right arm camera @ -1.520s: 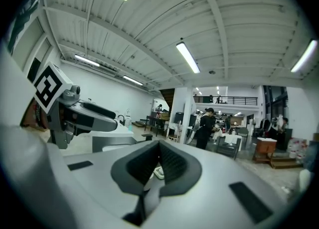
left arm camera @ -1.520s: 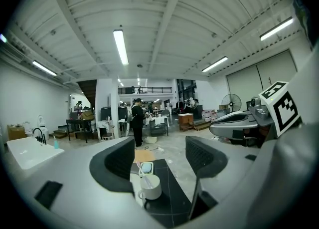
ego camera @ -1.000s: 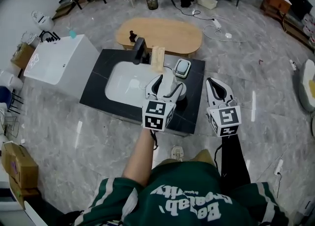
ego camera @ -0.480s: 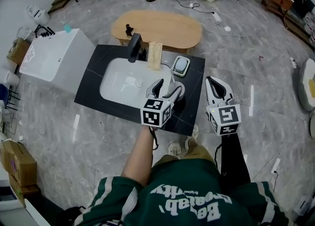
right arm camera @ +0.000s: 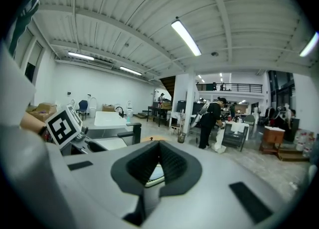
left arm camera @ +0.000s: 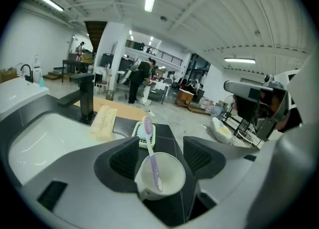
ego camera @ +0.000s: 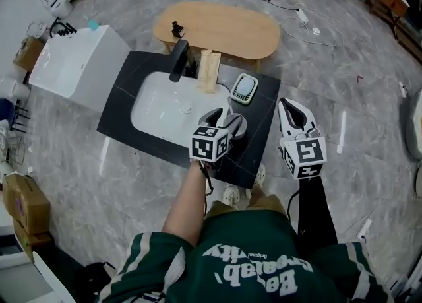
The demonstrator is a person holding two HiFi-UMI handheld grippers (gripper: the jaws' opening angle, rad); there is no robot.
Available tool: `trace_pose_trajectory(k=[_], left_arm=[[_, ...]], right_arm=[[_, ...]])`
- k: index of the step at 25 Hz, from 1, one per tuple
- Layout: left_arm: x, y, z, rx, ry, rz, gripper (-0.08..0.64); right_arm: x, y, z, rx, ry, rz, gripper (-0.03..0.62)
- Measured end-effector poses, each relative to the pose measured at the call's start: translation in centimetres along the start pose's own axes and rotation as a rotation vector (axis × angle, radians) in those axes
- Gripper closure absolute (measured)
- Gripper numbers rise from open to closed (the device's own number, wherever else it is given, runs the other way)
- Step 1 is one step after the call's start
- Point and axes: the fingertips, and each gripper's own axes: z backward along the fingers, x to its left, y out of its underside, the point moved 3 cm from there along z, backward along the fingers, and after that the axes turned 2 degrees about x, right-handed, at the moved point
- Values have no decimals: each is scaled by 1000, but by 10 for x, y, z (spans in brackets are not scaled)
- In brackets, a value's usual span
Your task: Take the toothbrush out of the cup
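A white cup (left arm camera: 169,178) stands on the black counter (ego camera: 125,90) to the right of the sink. In it leans a purple toothbrush (left arm camera: 152,158), bristle end up. My left gripper (left arm camera: 162,159) has its jaws on either side of the cup and they are closing; the pads are not clearly pressing on it. From the head view the left gripper (ego camera: 226,121) sits over the cup (ego camera: 237,126) at the counter's near right corner. My right gripper (ego camera: 292,106) hangs beside the counter's right edge, shut with nothing in it. In its own view the right gripper (right arm camera: 158,165) shows pads that meet.
A white sink basin (ego camera: 165,107) with a black faucet (ego camera: 178,61) fills the counter's left. A pale green soap dish (ego camera: 244,88) and a beige pack (ego camera: 209,70) lie behind the cup. An oval wooden table (ego camera: 217,28) and a white cabinet (ego camera: 79,64) stand beyond.
The left gripper has sunk toward the counter, and its jaws now stand around the cup. The right gripper has shifted a little beside the counter's edge.
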Motion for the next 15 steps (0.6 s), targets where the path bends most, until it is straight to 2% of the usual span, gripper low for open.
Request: trace_pose_trajectory(k=[7,15], left_arm=[[21,14,-29,61,-27,84,291],[29,17,-48,73,-23,123,307]], right_arm=[[-18,9,-26,14,-34,-9,588],[-36,20,-45,33,-57,-18,588]])
